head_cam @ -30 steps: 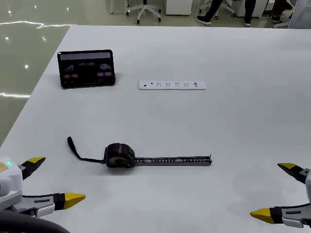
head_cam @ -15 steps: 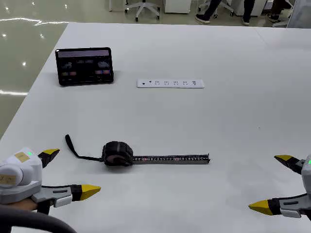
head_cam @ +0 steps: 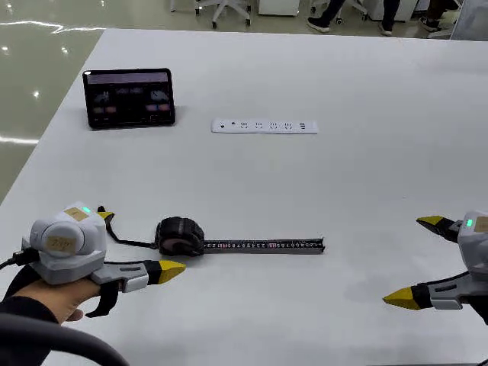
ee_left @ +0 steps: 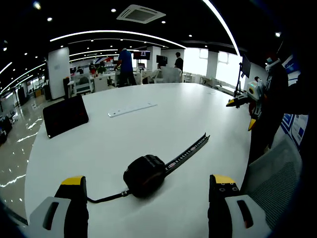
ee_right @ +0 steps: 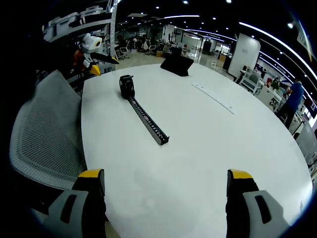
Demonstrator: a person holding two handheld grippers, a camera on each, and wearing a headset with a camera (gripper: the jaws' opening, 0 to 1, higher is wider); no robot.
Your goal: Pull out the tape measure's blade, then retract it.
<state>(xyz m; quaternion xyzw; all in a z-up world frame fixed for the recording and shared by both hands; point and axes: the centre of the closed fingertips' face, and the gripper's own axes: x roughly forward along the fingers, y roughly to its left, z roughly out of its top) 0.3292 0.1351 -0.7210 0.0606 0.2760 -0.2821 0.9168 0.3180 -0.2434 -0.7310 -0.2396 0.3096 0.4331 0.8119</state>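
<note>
Yellow tips mark both tools at the near edge of the white tabletop (head_cam: 366,152). At the near left, the left gripper (head_cam: 139,242) has its jaws spread wide and grasps nothing. The jaws point right at the tape measure (head_cam: 181,235), whose black case sits just beyond their tips, framed between them in the left gripper view. That approach looks meant to pin the case, so that it cannot skid when the spring takes the blade back.

At the near right, the right gripper (head_cam: 412,260) is likewise released, jaws parted and empty. It is well apart from the blade's end, as though it has no part in this step.

The case lies on its side near the tabletop's left, with its strap (head_cam: 122,238) trailing left between the left jaws. The blade (head_cam: 263,245) is already drawn out, flat on the surface and running straight right to its end hook (head_cam: 321,245). The pull-out half of the task therefore reads as done, with retraction not yet begun. Since the blade lies extended with nothing holding it, a lock is probably engaged.

Farther back a white power strip (head_cam: 264,126) lies flat. Beyond it to the left a dark tablet (head_cam: 128,97) stands propped up facing the person. Both are clear of the work.
</note>
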